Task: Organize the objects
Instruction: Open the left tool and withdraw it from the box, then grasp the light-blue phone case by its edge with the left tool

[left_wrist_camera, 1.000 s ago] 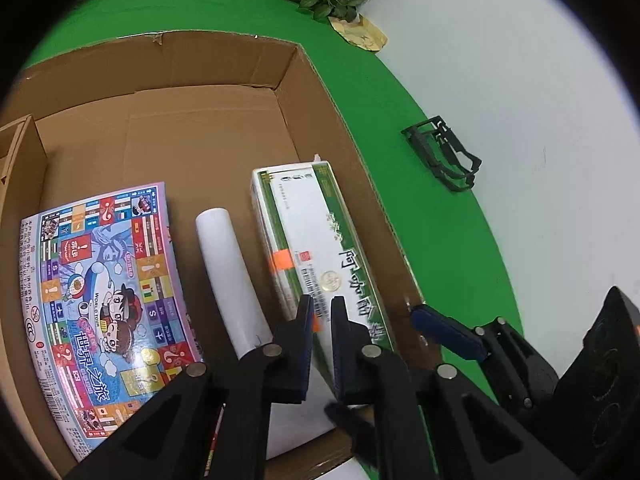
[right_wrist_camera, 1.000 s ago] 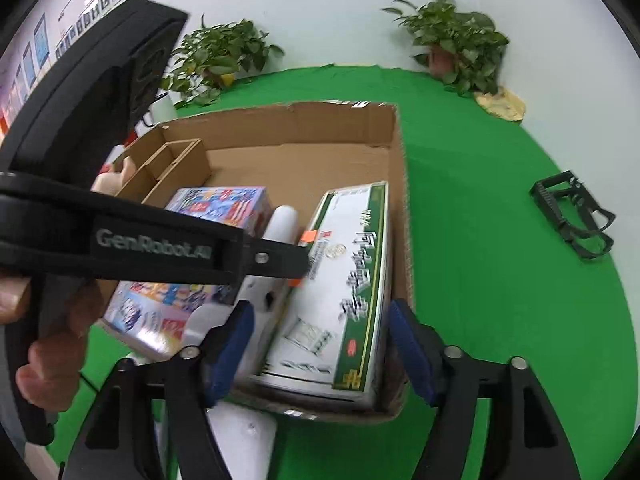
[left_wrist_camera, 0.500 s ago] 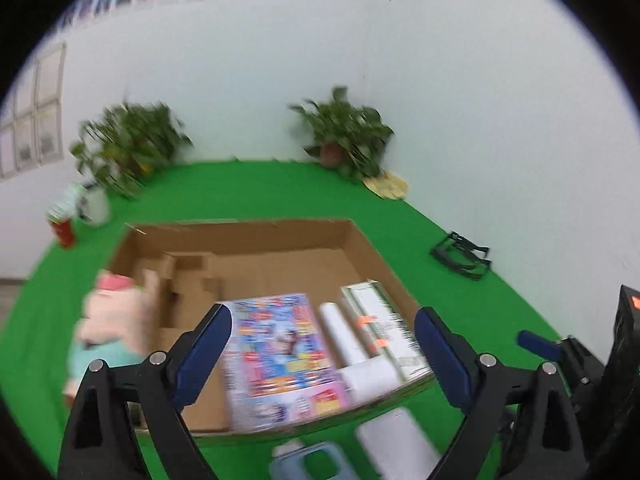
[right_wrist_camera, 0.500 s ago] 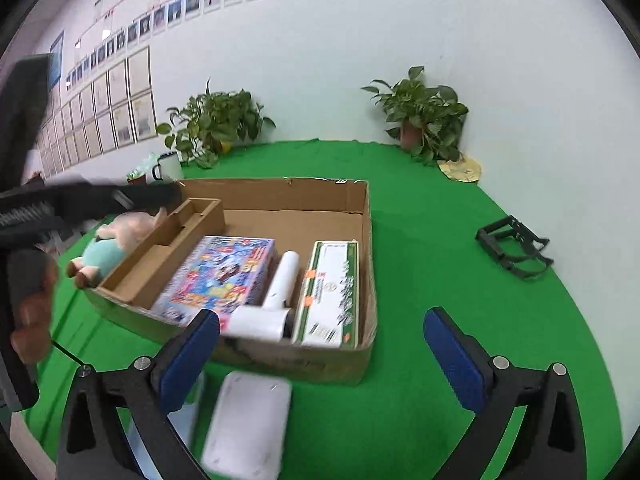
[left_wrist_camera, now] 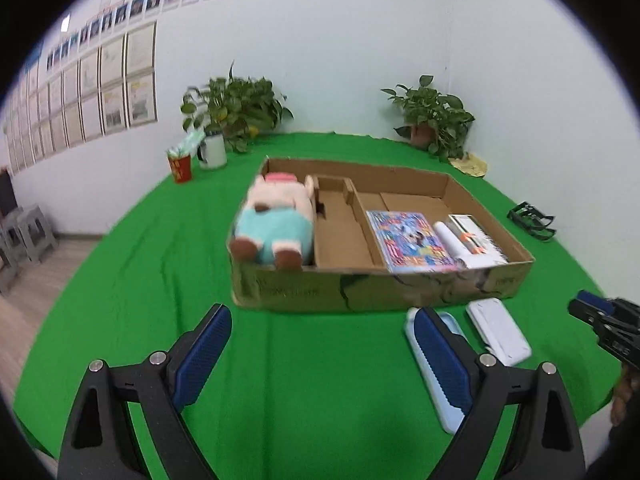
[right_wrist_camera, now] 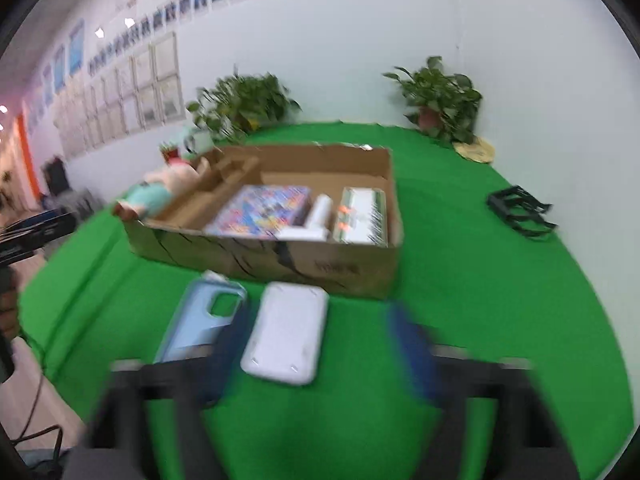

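Observation:
A cardboard box (left_wrist_camera: 360,292) stands on the green table. It holds a plush pig (left_wrist_camera: 276,220) in the left section, then a colourful game box (left_wrist_camera: 408,240), a white roll (left_wrist_camera: 448,236) and a green-and-white carton (left_wrist_camera: 476,240). In front of it lie a light blue phone case (right_wrist_camera: 196,324) and a flat white case (right_wrist_camera: 286,336). My left gripper (left_wrist_camera: 320,320) hangs open and empty over bare cloth. My right gripper (right_wrist_camera: 320,316) is blurred and its jaws are closing. The white case lies below the gap, untouched by the pads.
Two potted plants (left_wrist_camera: 236,108) stand at the far edge, with a red cup (left_wrist_camera: 180,164) and a mug (left_wrist_camera: 212,152) nearby. A black wire frame (left_wrist_camera: 532,220) lies to the right. Grey stools (left_wrist_camera: 24,236) stand on the floor beyond the left edge.
Both grippers have pulled back out of the box toward the near table edge. The left gripper went from shut to wide open. The right jaws spread wide, then narrowed.

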A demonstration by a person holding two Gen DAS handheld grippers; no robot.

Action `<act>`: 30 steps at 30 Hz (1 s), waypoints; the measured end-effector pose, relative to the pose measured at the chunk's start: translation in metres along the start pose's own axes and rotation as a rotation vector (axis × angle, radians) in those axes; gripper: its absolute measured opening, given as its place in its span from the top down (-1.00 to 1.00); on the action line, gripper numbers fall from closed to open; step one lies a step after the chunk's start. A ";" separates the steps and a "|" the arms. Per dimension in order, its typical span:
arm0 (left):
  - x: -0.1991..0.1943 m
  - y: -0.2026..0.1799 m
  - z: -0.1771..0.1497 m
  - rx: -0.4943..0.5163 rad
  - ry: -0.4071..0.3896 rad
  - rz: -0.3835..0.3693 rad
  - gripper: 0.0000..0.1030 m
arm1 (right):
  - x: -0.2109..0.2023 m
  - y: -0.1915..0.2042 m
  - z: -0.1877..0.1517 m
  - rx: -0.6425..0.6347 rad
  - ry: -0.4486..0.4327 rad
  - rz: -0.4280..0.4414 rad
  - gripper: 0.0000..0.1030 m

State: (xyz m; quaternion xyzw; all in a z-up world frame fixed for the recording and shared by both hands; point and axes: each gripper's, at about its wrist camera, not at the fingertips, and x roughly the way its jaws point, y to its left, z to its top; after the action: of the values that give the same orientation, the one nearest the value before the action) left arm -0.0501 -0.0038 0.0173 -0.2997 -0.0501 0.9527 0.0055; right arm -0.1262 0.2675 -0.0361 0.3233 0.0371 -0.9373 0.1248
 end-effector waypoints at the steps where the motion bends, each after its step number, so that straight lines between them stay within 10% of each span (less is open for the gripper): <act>1: -0.001 0.001 -0.006 -0.016 0.011 -0.047 -0.65 | -0.002 0.004 -0.001 0.007 0.008 -0.008 0.56; 3: 0.002 -0.004 -0.014 -0.004 0.051 -0.101 0.70 | -0.008 0.016 -0.002 0.005 -0.001 0.033 0.52; 4: 0.008 -0.007 -0.016 0.003 0.096 -0.129 0.94 | -0.009 0.022 -0.001 0.003 -0.004 0.053 0.05; 6: 0.013 -0.011 -0.021 -0.017 0.127 -0.168 0.92 | -0.014 0.038 -0.004 -0.006 -0.027 0.069 -0.95; 7: 0.017 -0.016 -0.022 -0.022 0.115 -0.151 0.84 | -0.015 0.045 -0.005 -0.011 -0.058 0.074 -1.00; 9: 0.019 -0.022 -0.024 0.002 0.119 -0.091 -0.47 | -0.012 0.057 -0.007 -0.025 -0.052 0.092 -0.99; 11: 0.023 -0.024 -0.026 -0.014 0.107 -0.094 -0.81 | -0.004 0.067 -0.010 -0.030 -0.023 0.113 -0.99; 24: 0.068 -0.038 -0.046 -0.059 0.262 -0.252 -0.80 | 0.038 0.087 -0.041 -0.040 0.149 0.206 -0.98; 30: 0.085 -0.052 -0.054 -0.035 0.332 -0.289 -0.32 | 0.059 0.091 -0.042 -0.022 0.214 0.211 -0.40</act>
State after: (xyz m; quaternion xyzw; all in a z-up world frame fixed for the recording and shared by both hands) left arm -0.0901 0.0565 -0.0706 -0.4423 -0.1073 0.8786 0.1449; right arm -0.1229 0.1730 -0.1043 0.4219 0.0261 -0.8788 0.2216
